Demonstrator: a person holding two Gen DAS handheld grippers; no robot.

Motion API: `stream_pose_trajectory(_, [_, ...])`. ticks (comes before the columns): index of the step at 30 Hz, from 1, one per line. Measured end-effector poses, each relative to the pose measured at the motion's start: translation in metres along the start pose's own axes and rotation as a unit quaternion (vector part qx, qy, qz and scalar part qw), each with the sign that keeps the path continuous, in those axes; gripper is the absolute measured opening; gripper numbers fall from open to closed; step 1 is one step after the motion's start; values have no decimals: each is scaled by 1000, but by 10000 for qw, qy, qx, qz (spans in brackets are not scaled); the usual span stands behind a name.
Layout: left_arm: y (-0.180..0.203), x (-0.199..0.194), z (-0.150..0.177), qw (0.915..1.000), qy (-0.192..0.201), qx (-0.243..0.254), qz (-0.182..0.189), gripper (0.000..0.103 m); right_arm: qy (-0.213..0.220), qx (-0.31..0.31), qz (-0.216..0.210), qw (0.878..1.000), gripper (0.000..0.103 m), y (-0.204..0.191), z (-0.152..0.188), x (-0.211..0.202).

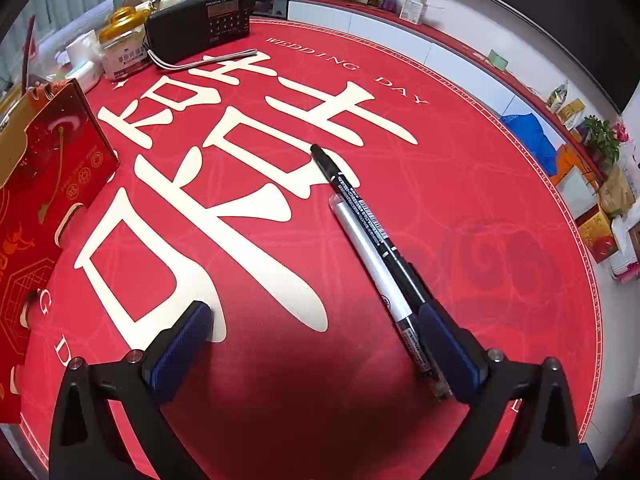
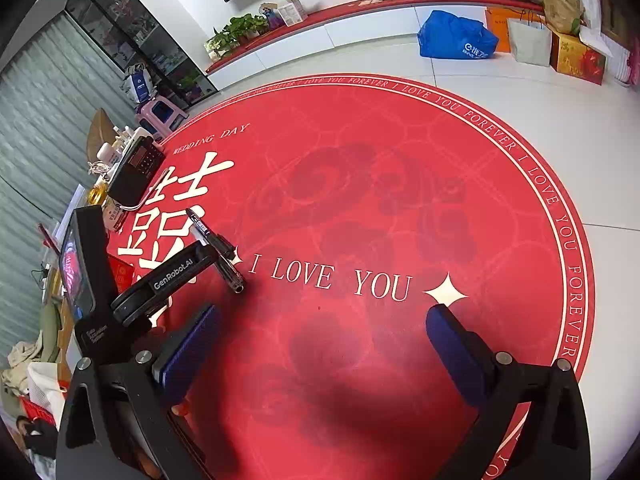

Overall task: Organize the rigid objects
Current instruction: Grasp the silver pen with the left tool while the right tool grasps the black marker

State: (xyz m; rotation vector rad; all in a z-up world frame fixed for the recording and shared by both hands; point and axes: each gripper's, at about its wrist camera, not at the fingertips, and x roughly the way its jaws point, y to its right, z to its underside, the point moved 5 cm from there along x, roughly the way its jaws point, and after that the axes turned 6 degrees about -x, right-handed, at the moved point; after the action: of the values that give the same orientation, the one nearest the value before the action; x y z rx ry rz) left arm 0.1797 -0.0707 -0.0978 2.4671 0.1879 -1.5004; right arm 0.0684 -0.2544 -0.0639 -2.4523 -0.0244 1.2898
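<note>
Two pens lie side by side on the red round mat (image 1: 460, 184): a black marker (image 1: 360, 204) and a silver pen (image 1: 368, 252). My left gripper (image 1: 316, 320) is open, low over the mat; its right finger (image 1: 448, 344) touches the pens' near ends, its left finger (image 1: 188, 336) stands far apart. In the right wrist view the pens (image 2: 216, 244) lie at left under the left gripper's arm (image 2: 176, 276). My right gripper (image 2: 320, 344) is open and empty above the mat (image 2: 400, 200), to the right of the pens.
A black radio (image 1: 200, 24) with a strap, a gold-lidded jar (image 1: 122, 46) and white boxes stand at the mat's far left edge. A red gift box (image 1: 44, 184) stands at left. Bags and boxes (image 2: 520, 36) line the far wall on the floor.
</note>
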Motion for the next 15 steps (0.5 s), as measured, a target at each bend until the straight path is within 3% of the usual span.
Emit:
stream_pose_trajectory(9, [-4, 9, -1, 9998, -103, -141, -40, 103, -41, 35, -34, 10000, 103, -2, 1, 3])
stream_pose_trajectory(15, [5, 19, -4, 9983, -150, 95, -557, 103, -57, 18, 10, 10000, 103, -1, 1, 2])
